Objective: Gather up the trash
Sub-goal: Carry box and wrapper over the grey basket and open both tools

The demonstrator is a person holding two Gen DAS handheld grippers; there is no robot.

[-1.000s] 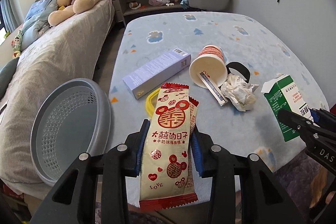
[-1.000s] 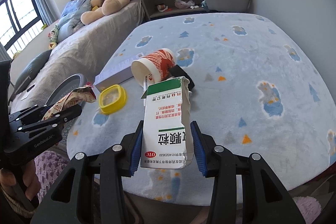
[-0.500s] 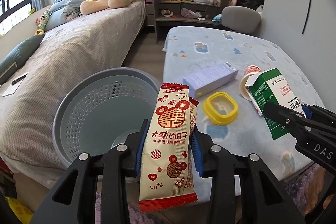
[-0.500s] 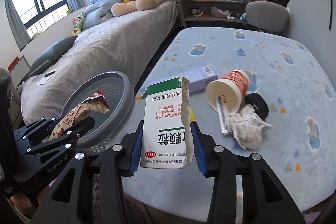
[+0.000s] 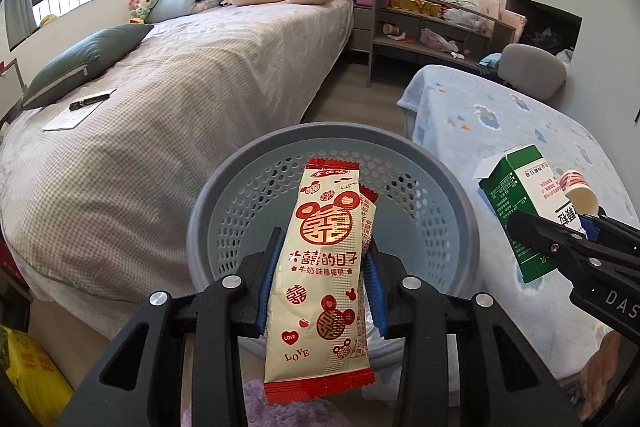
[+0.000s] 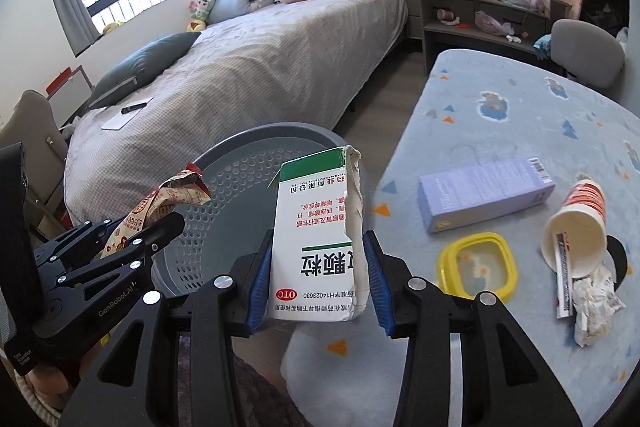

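Trash in both grippers, and the grey perforated bin (image 5: 400, 155) sits right under the action! The left gripper (image 5: 322, 285) has its jaws clamped narrow on the red-and-cream snack wrapper (image 5: 326, 259), long axis running straight out along the fingers, far end poking over the bin's open mouth. By my reckoning a simple release would drop it inside; nothing lies between wrapper and basket. The right gripper (image 6: 318, 281) pinches the torn green-and-white carton (image 6: 318, 227), upright, its long axis also along the fingers. From the right wrist view the carton hangs near the bin's rim on the table side, so I'd judge the left hand nearer the drop and the right needing to travel further over. Both tools crowd close together, so clashing is the risk. Waiting on the blue patterned table (image 6: 520, 115): a lilac box (image 6: 486, 193), yellow lid (image 6: 476, 267), tipped paper cup (image 6: 576, 231) and crumpled paper (image 6: 596, 301).
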